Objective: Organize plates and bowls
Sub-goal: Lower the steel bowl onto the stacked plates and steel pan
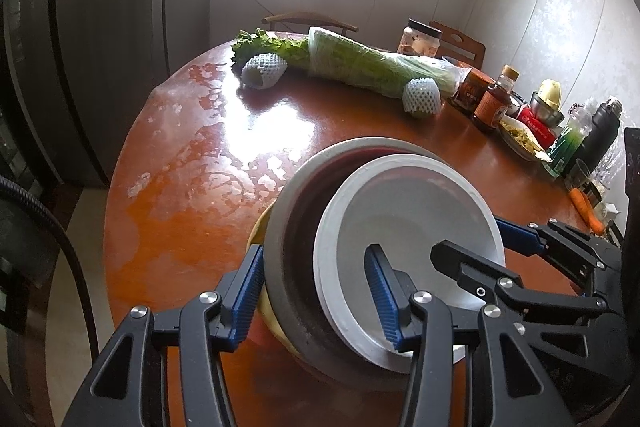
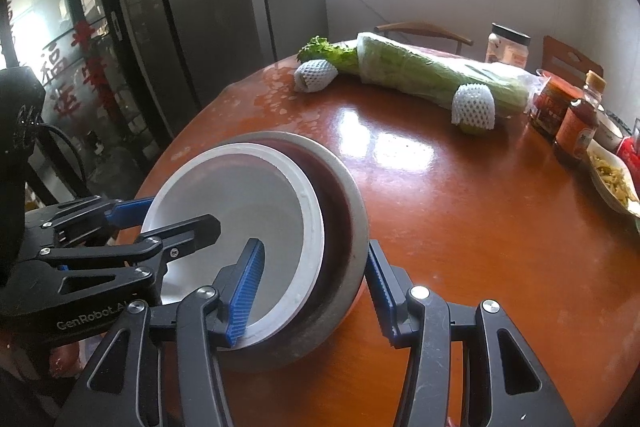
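On the round, glossy brown table (image 1: 192,211), at about six o'clock near its edge closest to you, sits the stack you are working on: a wide grey bowl (image 1: 288,211) with a dark inside, and a smaller white bowl (image 1: 404,211) nested in it, tilted and pushed off-centre, not seated flat. A yellow rim (image 1: 256,239), perhaps a plate, peeks out beneath the grey bowl, though too little shows to be sure. Your left gripper (image 1: 316,295) straddles the stack from its left side, one blue pad outside the grey wall and the other inside the white bowl, so both rims sit between its fingers. Your right gripper (image 2: 316,291) mirrors this from the opposite side. Each appears to be clamped across both bowls' walls, which is likely why the white bowl stays tilted; the two-sided hold looks meant to carry or steady the stack as one. From twelve to two o'clock across the table lie a long bagged lettuce (image 1: 360,67), two fruits in white foam netting (image 1: 420,95), then jars and sauce bottles (image 1: 490,103), well apart from the bowls.
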Demonstrator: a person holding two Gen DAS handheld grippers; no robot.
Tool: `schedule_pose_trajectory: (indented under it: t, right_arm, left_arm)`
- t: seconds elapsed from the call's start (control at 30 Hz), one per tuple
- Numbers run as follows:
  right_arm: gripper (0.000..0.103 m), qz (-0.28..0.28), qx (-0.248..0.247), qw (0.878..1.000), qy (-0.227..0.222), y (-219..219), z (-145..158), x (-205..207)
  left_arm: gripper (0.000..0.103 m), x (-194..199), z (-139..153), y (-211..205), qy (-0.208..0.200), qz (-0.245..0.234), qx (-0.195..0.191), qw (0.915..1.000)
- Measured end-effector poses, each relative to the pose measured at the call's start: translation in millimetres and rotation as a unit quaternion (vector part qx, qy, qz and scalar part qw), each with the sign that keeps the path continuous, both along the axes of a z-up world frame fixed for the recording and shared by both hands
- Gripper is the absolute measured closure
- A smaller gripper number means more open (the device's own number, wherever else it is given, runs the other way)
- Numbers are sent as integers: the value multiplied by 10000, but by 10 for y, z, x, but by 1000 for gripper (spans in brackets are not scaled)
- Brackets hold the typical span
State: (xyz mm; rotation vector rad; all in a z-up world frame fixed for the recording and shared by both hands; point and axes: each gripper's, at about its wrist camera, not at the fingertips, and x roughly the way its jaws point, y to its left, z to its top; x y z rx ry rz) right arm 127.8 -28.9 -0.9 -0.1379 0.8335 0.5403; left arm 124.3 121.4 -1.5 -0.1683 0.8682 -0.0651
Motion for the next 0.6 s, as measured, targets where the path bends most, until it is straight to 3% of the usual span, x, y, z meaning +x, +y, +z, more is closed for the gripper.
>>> schedule_pose_trajectory:
  t: [0.23, 0.37, 0.6]
  right_arm:
    - [44, -45, 33, 10000, -44, -10, 52, -19]
    - [43, -48, 26, 10000, -81, -11, 75, -16]
    - [38, -102, 69, 9999, -101, -41, 99, -32]
  left_arm:
    - [51, -35, 45, 36, -40, 26, -37, 10000]
    - [48, -92, 90, 57, -171, 189, 180, 9995]
    - [42, -157, 123, 179, -218, 310, 111, 9992]
